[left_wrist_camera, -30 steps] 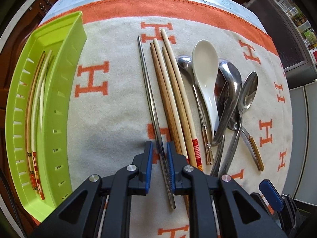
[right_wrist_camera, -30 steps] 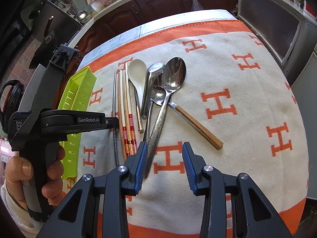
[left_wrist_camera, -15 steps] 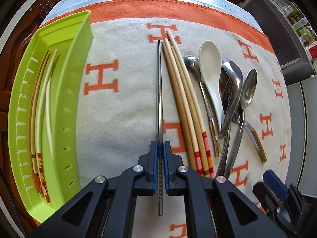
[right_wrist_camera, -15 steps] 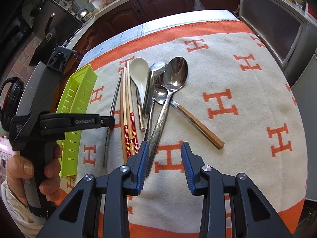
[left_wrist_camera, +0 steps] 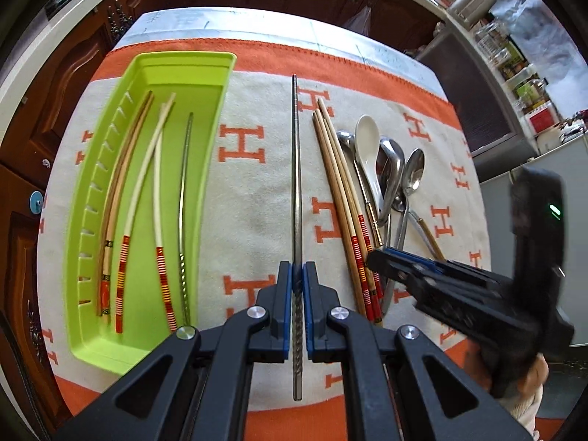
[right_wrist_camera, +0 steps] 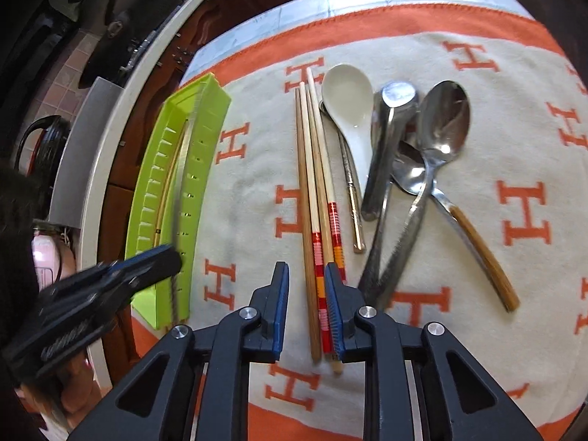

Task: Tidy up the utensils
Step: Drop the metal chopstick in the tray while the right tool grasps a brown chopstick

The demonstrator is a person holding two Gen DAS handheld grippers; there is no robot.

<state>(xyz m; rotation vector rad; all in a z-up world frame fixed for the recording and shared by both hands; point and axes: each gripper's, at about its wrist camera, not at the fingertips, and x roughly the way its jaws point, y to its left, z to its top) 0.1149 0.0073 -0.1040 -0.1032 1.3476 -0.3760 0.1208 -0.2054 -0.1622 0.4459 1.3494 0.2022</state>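
Note:
My left gripper point(left_wrist_camera: 297, 283) is shut on a thin metal chopstick point(left_wrist_camera: 296, 169) and holds it off the cloth, just right of the green tray point(left_wrist_camera: 217, 136). Several chopsticks lie in that tray. In the right wrist view my right gripper point(right_wrist_camera: 307, 275) straddles the banded ends of three wooden chopsticks point(right_wrist_camera: 312, 169), which still lie on the cloth. Its jaws are closing, and a gap remains at the left pad. The left gripper point(right_wrist_camera: 171, 257) shows blurred at the left beside the tray point(right_wrist_camera: 200, 139). The right gripper point(left_wrist_camera: 378, 261) appears at the right.
Right of the chopsticks lie a white ceramic spoon point(right_wrist_camera: 347, 92), several metal spoons point(right_wrist_camera: 444, 117) and a wooden-handled spoon point(right_wrist_camera: 477, 250), overlapping. All rest on a cream cloth with orange H marks point(right_wrist_camera: 522, 213). The tray sits at the table's left edge.
My left gripper shut on the metal chopstick, lifted it and carried it toward the tray. My right gripper moved left from the spoon handles to over the wooden chopsticks, and its jaws narrowed.

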